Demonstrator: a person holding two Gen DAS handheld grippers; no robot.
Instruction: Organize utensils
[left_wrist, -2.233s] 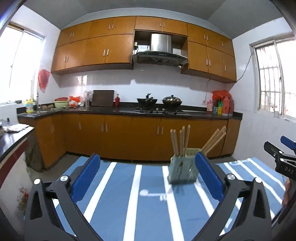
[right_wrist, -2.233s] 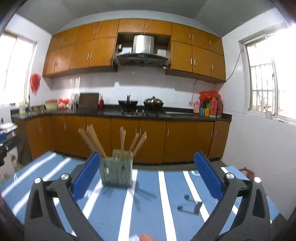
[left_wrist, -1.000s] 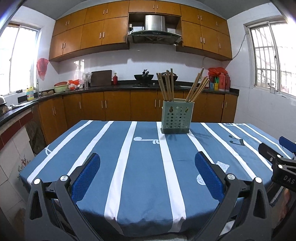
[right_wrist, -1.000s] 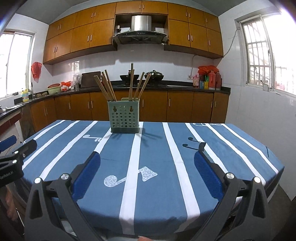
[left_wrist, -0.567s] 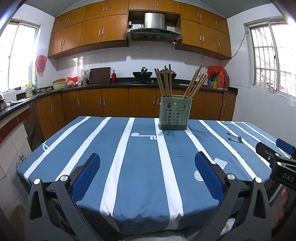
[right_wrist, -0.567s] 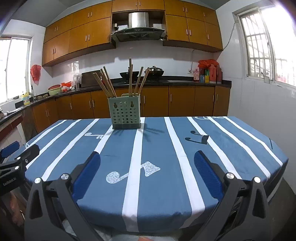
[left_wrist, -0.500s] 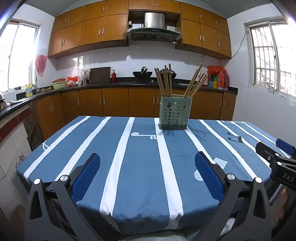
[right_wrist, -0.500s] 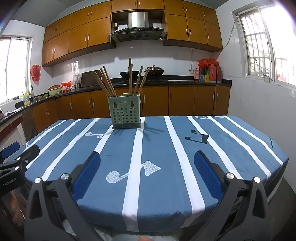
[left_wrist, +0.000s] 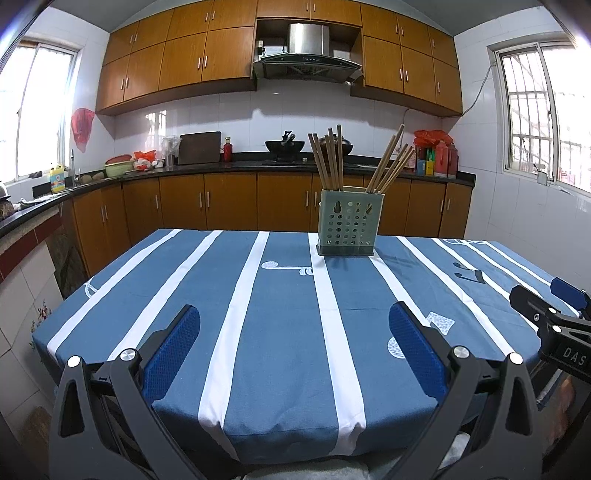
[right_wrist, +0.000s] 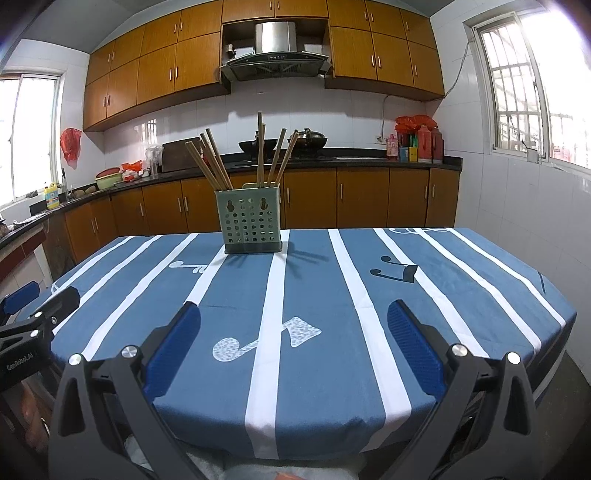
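A green perforated utensil holder (left_wrist: 348, 222) stands upright at the far side of the table, with several wooden chopsticks (left_wrist: 328, 159) sticking out of it. It also shows in the right wrist view (right_wrist: 252, 226), with its chopsticks (right_wrist: 212, 159). My left gripper (left_wrist: 294, 343) is open and empty over the near table edge. My right gripper (right_wrist: 293, 341) is open and empty too, beside it. Each gripper shows at the edge of the other's view: the right one (left_wrist: 554, 314), the left one (right_wrist: 26, 310).
The table wears a blue cloth with white stripes (left_wrist: 280, 332). Behind it run brown kitchen cabinets and a dark counter (left_wrist: 229, 168) with pots, bottles and a stove. Windows are on both side walls.
Both grippers have pulled back from the utensil holder to the near edge of the table and stay open. Over the last half second almost nothing moves.
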